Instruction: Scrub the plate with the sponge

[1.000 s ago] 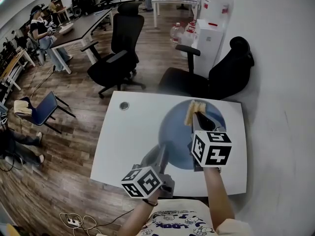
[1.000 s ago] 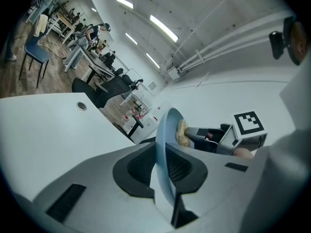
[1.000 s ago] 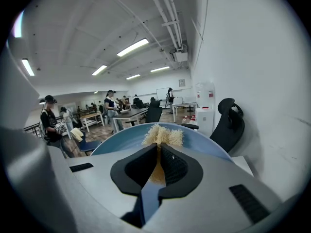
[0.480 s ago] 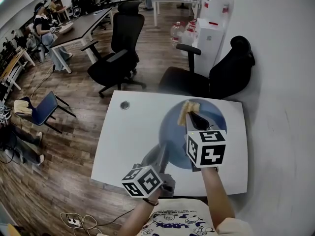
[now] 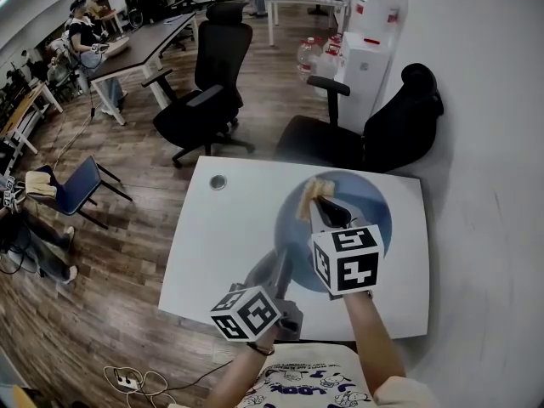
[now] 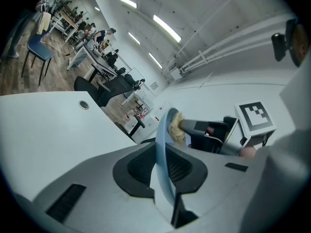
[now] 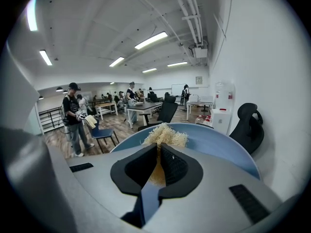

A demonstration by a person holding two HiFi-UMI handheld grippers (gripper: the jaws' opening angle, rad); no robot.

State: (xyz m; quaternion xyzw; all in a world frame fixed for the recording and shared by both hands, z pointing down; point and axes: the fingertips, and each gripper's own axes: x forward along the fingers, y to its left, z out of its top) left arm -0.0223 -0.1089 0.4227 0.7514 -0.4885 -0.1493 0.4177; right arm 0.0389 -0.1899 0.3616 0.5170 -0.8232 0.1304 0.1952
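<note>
A round blue plate lies on the white table, toward its right side. My left gripper is shut on the plate's near left rim; in the left gripper view the rim runs edge-on between the jaws. My right gripper is shut on a straw-coloured fibrous sponge that presses on the plate's far left part. The right gripper view shows the sponge sticking out past the jaws, with the plate behind it. In the left gripper view the sponge touches the plate.
A grommet hole sits near the table's far left corner. Two black office chairs stand beyond the far edge. A white wall runs along the right. People stand at desks far back left.
My right gripper has swept the sponge leftward and a little nearer across the plate's far part. The left gripper and plate have stayed put.
</note>
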